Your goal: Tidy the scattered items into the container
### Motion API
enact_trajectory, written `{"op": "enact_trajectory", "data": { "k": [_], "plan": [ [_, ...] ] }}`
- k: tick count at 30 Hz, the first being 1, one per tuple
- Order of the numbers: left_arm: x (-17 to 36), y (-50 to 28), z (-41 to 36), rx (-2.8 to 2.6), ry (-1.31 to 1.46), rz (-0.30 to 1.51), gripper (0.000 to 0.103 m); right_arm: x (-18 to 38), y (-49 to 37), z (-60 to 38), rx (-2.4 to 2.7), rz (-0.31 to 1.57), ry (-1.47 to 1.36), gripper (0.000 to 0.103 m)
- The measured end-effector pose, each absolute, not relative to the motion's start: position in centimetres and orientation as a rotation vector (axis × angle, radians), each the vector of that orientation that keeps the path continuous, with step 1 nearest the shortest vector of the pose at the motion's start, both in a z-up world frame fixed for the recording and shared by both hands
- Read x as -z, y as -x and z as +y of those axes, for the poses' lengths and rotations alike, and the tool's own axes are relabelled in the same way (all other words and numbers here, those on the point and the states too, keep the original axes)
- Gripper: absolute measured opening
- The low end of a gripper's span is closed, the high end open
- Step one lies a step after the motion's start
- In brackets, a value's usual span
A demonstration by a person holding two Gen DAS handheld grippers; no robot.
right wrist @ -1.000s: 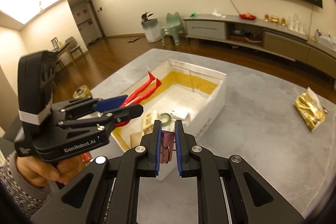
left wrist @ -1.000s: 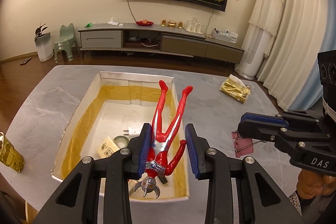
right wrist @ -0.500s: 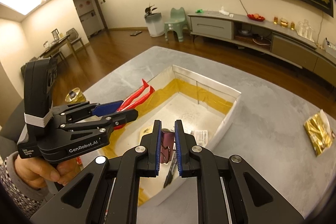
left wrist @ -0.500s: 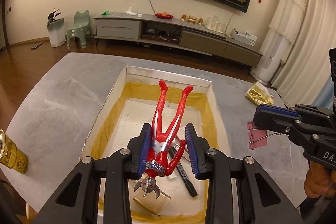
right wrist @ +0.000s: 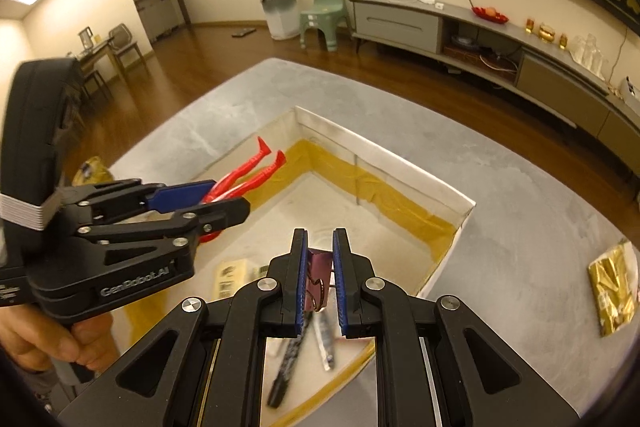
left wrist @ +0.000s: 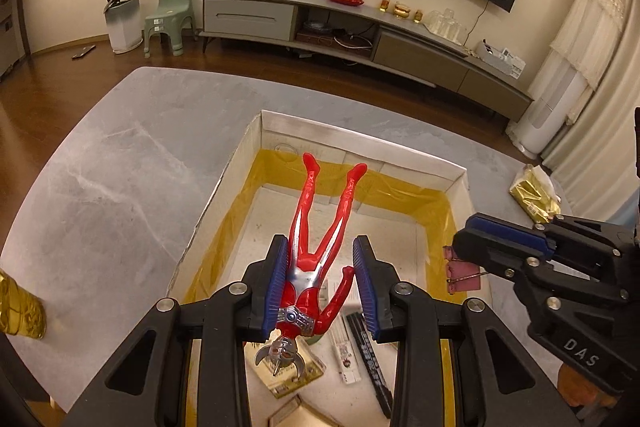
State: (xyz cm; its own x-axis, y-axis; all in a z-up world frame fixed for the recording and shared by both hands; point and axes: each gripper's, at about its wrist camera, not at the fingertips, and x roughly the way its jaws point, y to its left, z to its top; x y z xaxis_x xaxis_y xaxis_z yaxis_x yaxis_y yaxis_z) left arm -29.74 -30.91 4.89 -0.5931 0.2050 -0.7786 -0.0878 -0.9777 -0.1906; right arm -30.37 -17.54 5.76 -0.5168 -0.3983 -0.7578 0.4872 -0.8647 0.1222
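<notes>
The left tool is clamped on a red and silver toy figure, gripped at the torso between the blue pads, head toward the camera and both legs pointing forward over the open box. The figure is slim, glossy plastic with a silver horned head and a patterned belt; one arm is bent out toward the right pad. The right tool is clamped on a pink binder clip with wire handles, held above the near part of the box. The box is white-walled, lined with yellow tape along the lower inside walls, and sits on the grey marbled counter. Below the tools, on the box floor, lie a black pen, a white pen-like stick and a few small cards or packets. The far half of the box floor ahead of both tools is bare. A gold packet lies on the counter right of the right tool, well apart from the box; a gold can stands left of the left tool near the counter edge.
</notes>
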Motion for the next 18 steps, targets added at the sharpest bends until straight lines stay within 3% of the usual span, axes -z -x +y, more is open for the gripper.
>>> {"op": "enact_trajectory", "data": {
  "k": [3,4,5,6,7,18],
  "plan": [
    [-4.1,31.2,-31.1,-2.661,1.356,-0.214,0.036,-4.7,32.3,-17.7,2.37,0.168,-1.164,0.015],
    [-3.9,31.7,-31.2,-2.659,1.356,-0.227,0.044,-4.4,32.8,-17.7,2.373,0.174,-1.169,0.016],
    [-3.7,32.1,-31.3,-2.664,1.361,-0.235,0.067,-4.1,33.3,-17.7,2.38,0.179,-1.171,0.021],
    [-3.6,32.3,-31.4,-2.686,1.357,-0.234,0.076,-3.9,33.8,-17.6,2.392,0.181,-1.169,0.036],
    [-3.6,32.2,-31.6,-2.714,1.33,-0.234,0.08,-3.7,34.2,-17.5,2.399,0.179,-1.167,0.039],
    [-3.4,30.4,-32.1,-2.701,1.308,-0.194,0.08,-2.5,33.8,-16.1,2.382,0.141,-1.195,0.039]
  ]
}}
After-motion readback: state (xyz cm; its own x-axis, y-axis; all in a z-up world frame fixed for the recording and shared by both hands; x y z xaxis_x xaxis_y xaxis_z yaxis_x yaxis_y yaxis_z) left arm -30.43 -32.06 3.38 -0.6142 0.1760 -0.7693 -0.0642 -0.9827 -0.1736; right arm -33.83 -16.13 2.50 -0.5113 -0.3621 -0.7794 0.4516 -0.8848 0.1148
